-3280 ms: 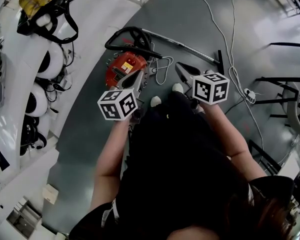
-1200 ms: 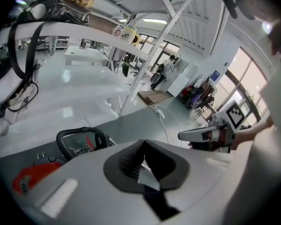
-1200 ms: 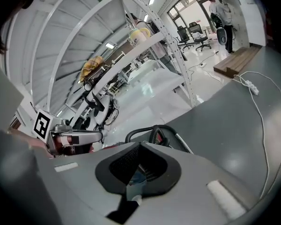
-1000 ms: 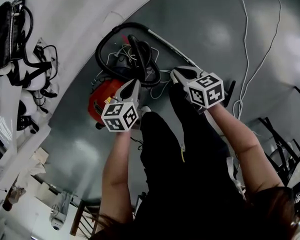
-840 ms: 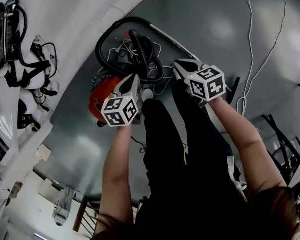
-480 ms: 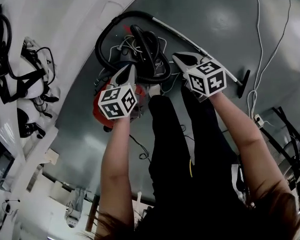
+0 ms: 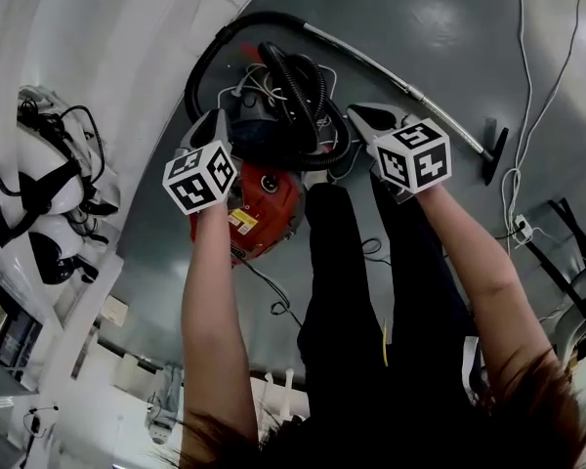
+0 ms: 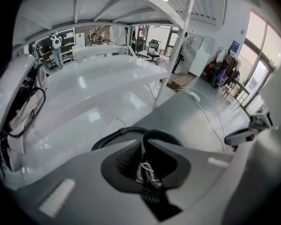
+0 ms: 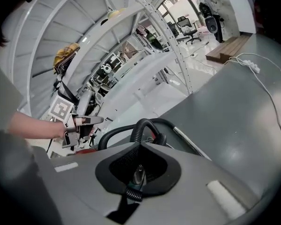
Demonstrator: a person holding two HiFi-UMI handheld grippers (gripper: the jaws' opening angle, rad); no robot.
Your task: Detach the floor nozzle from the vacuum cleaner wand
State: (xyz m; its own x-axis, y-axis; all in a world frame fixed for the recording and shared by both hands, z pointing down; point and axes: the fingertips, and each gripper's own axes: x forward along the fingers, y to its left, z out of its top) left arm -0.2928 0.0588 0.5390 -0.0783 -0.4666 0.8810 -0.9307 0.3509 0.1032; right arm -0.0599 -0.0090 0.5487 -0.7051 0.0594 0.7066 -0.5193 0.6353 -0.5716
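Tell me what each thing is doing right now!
Left claw: just opening a crack, empty.
Right claw: shut, empty.
Vacuum: lying on floor.
Hose: coiled over vacuum.
Wand: lying flat on floor.
Nozzle: still on wand.

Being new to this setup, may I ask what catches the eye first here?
A red vacuum cleaner lies on the floor by the person's legs, its black hose coiled on top. Its metal wand runs right to the floor nozzle. The left gripper, jaws just cracking open on nothing, and shut right gripper hang near it.
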